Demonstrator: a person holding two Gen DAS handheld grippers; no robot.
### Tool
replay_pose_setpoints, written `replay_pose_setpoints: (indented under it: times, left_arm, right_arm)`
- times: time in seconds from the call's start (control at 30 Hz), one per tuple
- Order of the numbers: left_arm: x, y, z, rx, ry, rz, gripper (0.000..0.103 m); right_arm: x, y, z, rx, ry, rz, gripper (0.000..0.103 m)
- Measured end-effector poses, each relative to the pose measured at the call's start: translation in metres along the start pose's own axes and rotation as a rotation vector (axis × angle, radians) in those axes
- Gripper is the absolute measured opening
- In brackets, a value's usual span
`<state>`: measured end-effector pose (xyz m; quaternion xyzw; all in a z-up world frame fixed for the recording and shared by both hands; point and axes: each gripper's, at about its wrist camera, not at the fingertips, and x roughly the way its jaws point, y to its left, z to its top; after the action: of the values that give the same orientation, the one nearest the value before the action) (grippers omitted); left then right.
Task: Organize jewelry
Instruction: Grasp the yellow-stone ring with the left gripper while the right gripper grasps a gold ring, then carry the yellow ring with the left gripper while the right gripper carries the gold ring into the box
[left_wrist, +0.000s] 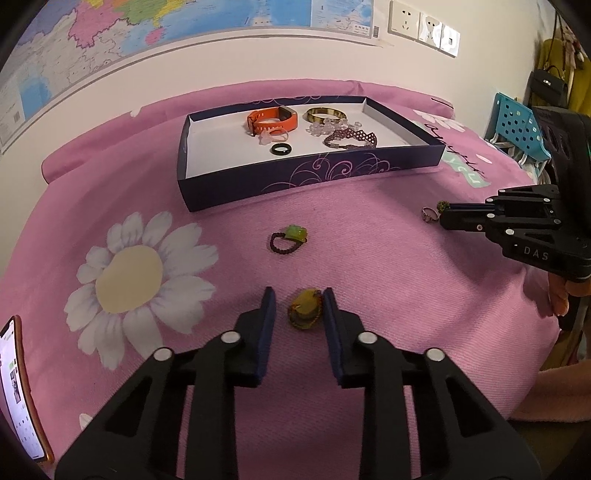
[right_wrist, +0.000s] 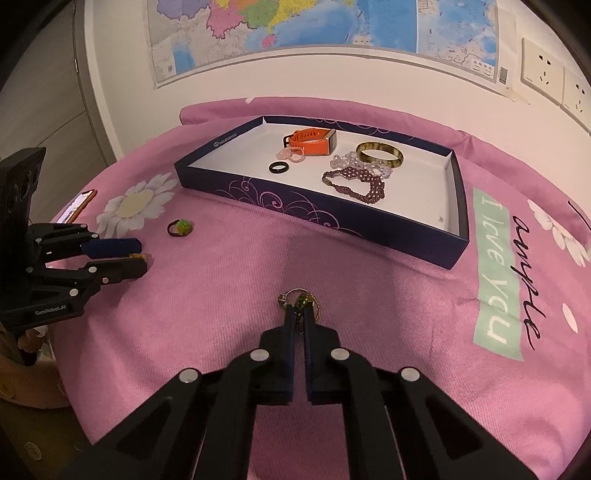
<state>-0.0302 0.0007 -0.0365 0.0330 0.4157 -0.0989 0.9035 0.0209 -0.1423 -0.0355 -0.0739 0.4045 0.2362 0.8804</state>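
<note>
A dark purple box lid (left_wrist: 280, 181) (right_wrist: 332, 216) on the pink bedspread holds an orange watch (left_wrist: 273, 120), a bangle (right_wrist: 380, 155), a beaded bracelet (right_wrist: 358, 182) and a black ring (left_wrist: 281, 149). My left gripper (left_wrist: 298, 302) is open around a yellow-green pendant (left_wrist: 304, 310) lying on the cloth. A green-stone ring with a dark band (left_wrist: 290, 240) (right_wrist: 180, 228) lies between it and the box. My right gripper (right_wrist: 300, 312) is shut on a green-beaded gold ring (right_wrist: 308, 299); a small silver ring (right_wrist: 286, 297) (left_wrist: 428, 214) lies beside its tips.
A phone (left_wrist: 18, 391) lies at the left edge of the bed. The bed's right edge drops off near a blue perforated basket (left_wrist: 517, 125). A wall with a map and sockets stands behind the box.
</note>
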Motion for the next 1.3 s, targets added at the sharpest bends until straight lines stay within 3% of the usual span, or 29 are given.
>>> replay_pose_setpoints:
  times: [0.1,1.3]
  left_arm:
    - [0.000,0.000,0.000,0.001,0.000,0.001,0.018]
    - [-0.014,0.005,0.016,-0.042,-0.049,-0.021,0.017]
  right_arm:
    - [-0.001,-0.001,-0.001,0.007,-0.002,0.004,0.003]
    - [-0.017,-0.011,0.015,0.068,-0.081,0.046,0.003]
